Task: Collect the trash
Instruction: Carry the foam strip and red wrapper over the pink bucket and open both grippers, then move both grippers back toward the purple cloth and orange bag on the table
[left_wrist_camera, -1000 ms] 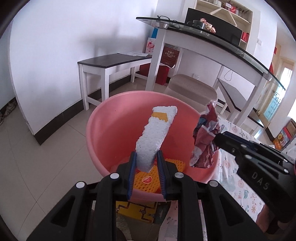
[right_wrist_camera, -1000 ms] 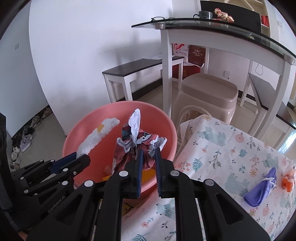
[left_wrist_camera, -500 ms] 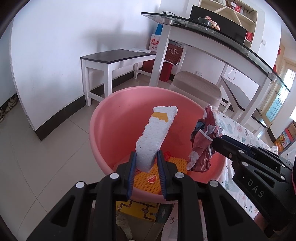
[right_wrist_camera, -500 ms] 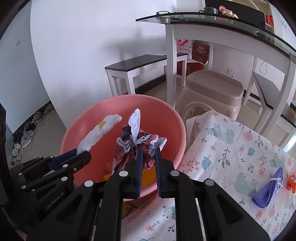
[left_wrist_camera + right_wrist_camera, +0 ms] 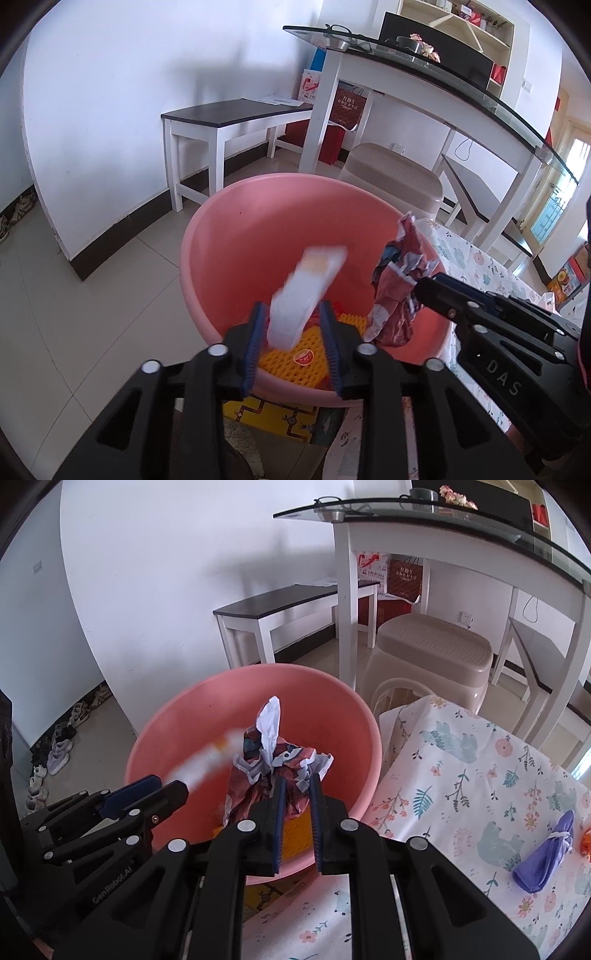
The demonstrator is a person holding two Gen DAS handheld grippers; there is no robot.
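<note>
Left wrist view: our left gripper point(image 5: 293, 338) has its jaws spread apart, and the white foam strip point(image 5: 304, 291) (blurred, prob. dropping) sits loose between them, touching neither pad, long axis leaning toward 1 o'clock. It's directly over the pink basin point(image 5: 236, 236), so straight down is in.

Right wrist view: our right gripper point(image 5: 297, 812) is clamped on the crumpled wrapper point(image 5: 273, 764), which sticks up at 12 o'clock, also over the basin interior. A purple pouch point(image 5: 543, 853) waits on the floral cloth point(image 5: 461, 775) at 3 o'clock, nearer the right gripper.
</note>
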